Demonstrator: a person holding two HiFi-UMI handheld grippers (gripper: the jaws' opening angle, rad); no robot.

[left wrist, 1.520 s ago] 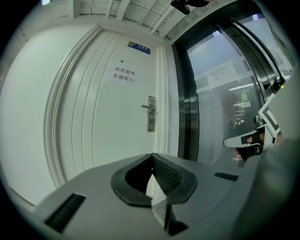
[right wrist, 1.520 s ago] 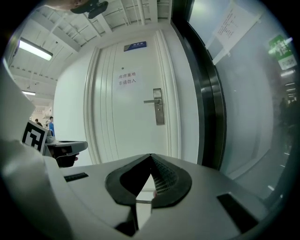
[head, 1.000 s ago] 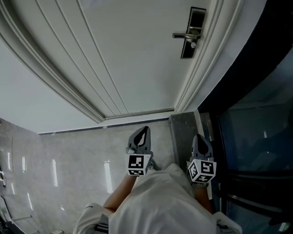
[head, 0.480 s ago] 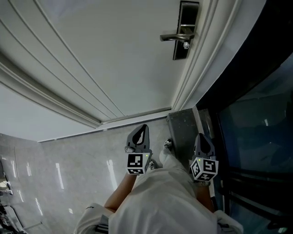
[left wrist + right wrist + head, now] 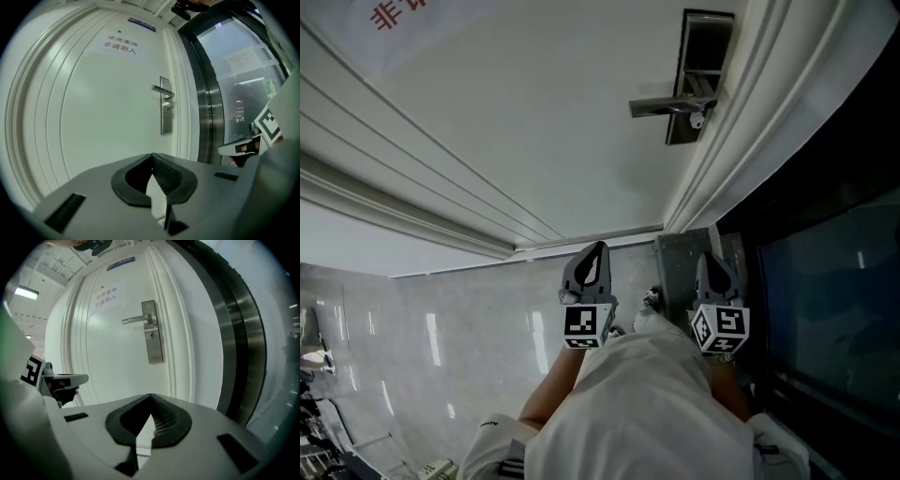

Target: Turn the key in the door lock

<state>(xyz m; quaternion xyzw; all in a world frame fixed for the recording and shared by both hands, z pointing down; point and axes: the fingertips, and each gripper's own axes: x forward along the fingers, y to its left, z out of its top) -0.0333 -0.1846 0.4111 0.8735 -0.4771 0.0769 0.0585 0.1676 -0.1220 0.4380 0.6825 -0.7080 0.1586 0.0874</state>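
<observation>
Facing a white door [image 5: 534,112] with both claws low, side by side. Pinched shut on nothing at the left claw [image 5: 592,259]; same at the right claw [image 5: 713,268], tips together, empty. Well ahead of and above both claws, on the right claw's side: lock plate [image 5: 701,75] with lever handle [image 5: 667,106] reaching toward the left claw's side. Just under the handle, a small keyhole spot [image 5: 697,121], too small to tell a key there. Beside the right claw, on its outer side, dark glass panel [image 5: 834,281]

Corridor of an office-type building: white panelled door [image 5: 534,112] with lever handle [image 5: 661,106] and printed notice [image 5: 121,45] (two lines of characters), polished stone floor [image 5: 441,319], metal-framed glass partition [image 5: 825,300] alongside.
</observation>
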